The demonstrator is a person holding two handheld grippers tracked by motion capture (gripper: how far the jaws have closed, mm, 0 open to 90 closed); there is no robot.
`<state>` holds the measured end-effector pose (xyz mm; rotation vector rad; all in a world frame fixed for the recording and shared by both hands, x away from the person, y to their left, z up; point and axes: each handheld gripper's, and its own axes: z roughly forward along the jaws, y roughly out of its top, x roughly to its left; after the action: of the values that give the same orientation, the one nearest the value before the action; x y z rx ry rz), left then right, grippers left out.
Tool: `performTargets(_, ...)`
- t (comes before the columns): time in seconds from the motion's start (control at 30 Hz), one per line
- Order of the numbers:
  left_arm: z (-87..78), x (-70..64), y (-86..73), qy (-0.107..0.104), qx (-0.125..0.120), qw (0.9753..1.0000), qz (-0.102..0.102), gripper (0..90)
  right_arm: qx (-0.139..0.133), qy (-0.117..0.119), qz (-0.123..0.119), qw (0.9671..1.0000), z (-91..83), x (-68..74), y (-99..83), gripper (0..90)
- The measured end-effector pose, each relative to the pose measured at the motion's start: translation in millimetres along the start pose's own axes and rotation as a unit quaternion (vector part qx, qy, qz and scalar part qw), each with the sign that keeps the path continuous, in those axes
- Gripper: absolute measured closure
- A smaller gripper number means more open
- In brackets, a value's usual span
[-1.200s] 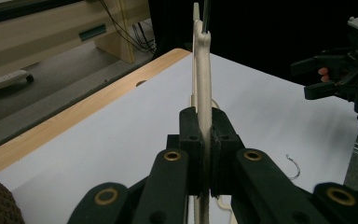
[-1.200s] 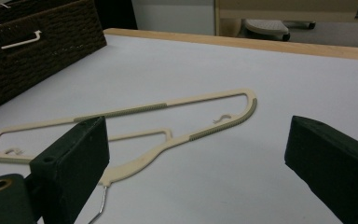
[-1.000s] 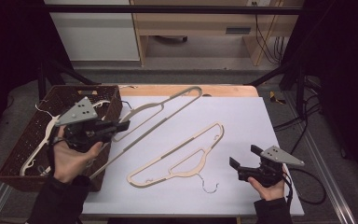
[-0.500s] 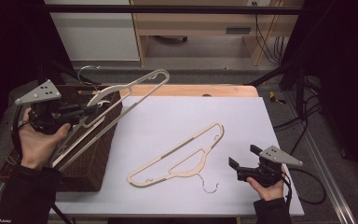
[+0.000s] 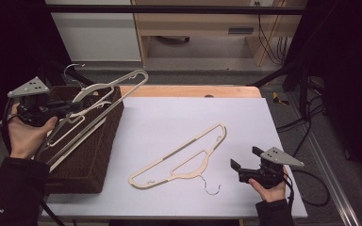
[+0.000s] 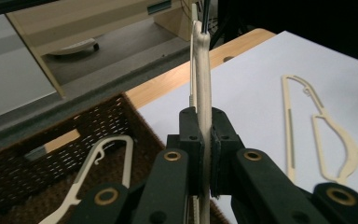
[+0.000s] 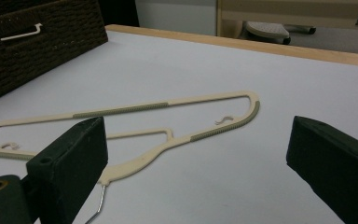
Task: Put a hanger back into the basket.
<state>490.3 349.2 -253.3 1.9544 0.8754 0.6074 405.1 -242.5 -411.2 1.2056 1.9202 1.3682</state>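
My left gripper (image 5: 59,109) is shut on a cream hanger (image 5: 101,92) and holds it over the brown wicker basket (image 5: 92,155) at the table's left. In the left gripper view the jaws pinch the hanger (image 6: 201,88) edge-on, with my left gripper (image 6: 204,144) above the basket (image 6: 23,182). Another cream hanger (image 6: 100,158) lies inside the basket. A second cream hanger (image 5: 181,157) with a metal hook lies flat on the white table (image 5: 188,113). My right gripper (image 5: 240,170) stands open just right of it, near the front edge. Its jaws frame that hanger (image 7: 135,112) in the right gripper view.
The wicker basket (image 7: 32,42) takes up the table's left side. A wooden strip (image 5: 193,91) runs along the table's far edge. Beyond it stand a wooden bench and a white cabinet. Cables hang at the right.
My left gripper has carried its hanger leftward off the table to above the basket. The right gripper and the hanger on the table have stayed put.
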Motion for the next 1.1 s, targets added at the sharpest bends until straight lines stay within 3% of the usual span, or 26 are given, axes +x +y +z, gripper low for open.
performTargets(0.2,-7.4,21.7,-11.6,0.018,-0.006,0.9998,-0.004,85.8,-0.001,0.000,-0.001,1.0000,0.4,0.6,0.1,5.6)
performTargets(0.3,-11.4,35.0,-19.4,0.018,-0.010,0.9995,-0.023,85.8,-0.001,-0.002,-0.003,1.0000,0.6,-0.3,-0.3,5.6)
performTargets(0.43,-13.7,48.9,-31.5,0.031,0.007,0.9989,-0.035,85.8,-0.001,-0.001,-0.003,1.0000,1.0,0.1,-0.4,5.6)
performTargets(0.63,-19.0,65.9,-52.6,0.034,0.010,0.9981,-0.051,85.8,0.003,0.000,-0.006,1.0000,2.2,1.2,-1.1,5.5)
performTargets(0.93,-22.0,72.7,-67.1,0.030,0.019,0.9981,-0.051,85.8,0.005,-0.002,-0.006,1.0000,3.9,1.9,-1.8,5.5)
performTargets(1.03,-13.7,69.6,-67.8,0.035,0.047,0.9976,-0.037,85.8,0.004,-0.002,-0.005,1.0000,3.4,1.8,-1.6,5.5)
performTargets(1.1,-8.3,69.3,-72.3,0.036,0.054,0.9970,-0.042,85.8,0.003,-0.002,-0.005,1.0000,3.2,1.3,-1.7,5.5)
